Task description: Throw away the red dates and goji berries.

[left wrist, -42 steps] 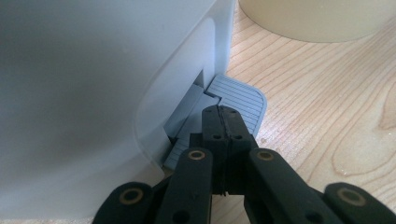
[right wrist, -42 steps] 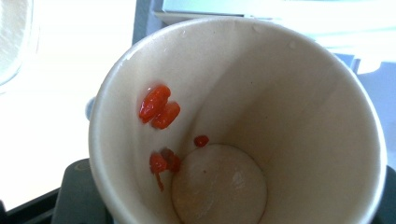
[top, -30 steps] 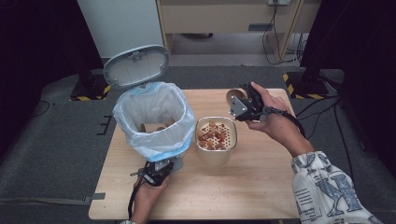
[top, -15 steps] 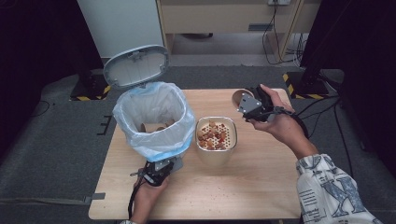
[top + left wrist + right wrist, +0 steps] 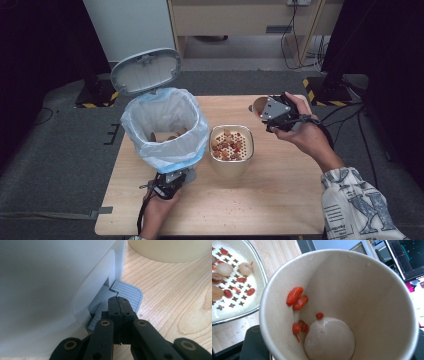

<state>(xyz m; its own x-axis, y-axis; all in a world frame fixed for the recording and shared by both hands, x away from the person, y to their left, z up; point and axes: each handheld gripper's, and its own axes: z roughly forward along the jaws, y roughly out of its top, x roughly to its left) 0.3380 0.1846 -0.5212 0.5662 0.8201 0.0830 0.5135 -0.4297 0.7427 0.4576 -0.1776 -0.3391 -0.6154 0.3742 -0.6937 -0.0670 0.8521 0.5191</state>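
High view shows us holding a paper cup point(image 5: 259, 106) in the right gripper point(image 5: 274, 114), beyond and to the right of the strainer bowl point(image 5: 231, 145); it is light, crushable and wet inside, so we grip gently at the wall. Our right jaws are closed on the cup, while our left gripper point(image 5: 167, 184), jaws fully together, presses the bin point(image 5: 165, 127) pedal point(image 5: 126, 291) on the counter point(image 5: 280, 190).

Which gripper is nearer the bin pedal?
Left. The left gripper, jaws shut, rests on the pedal at the bin's base; the right gripper holds a paper cup beyond the strainer bowl.
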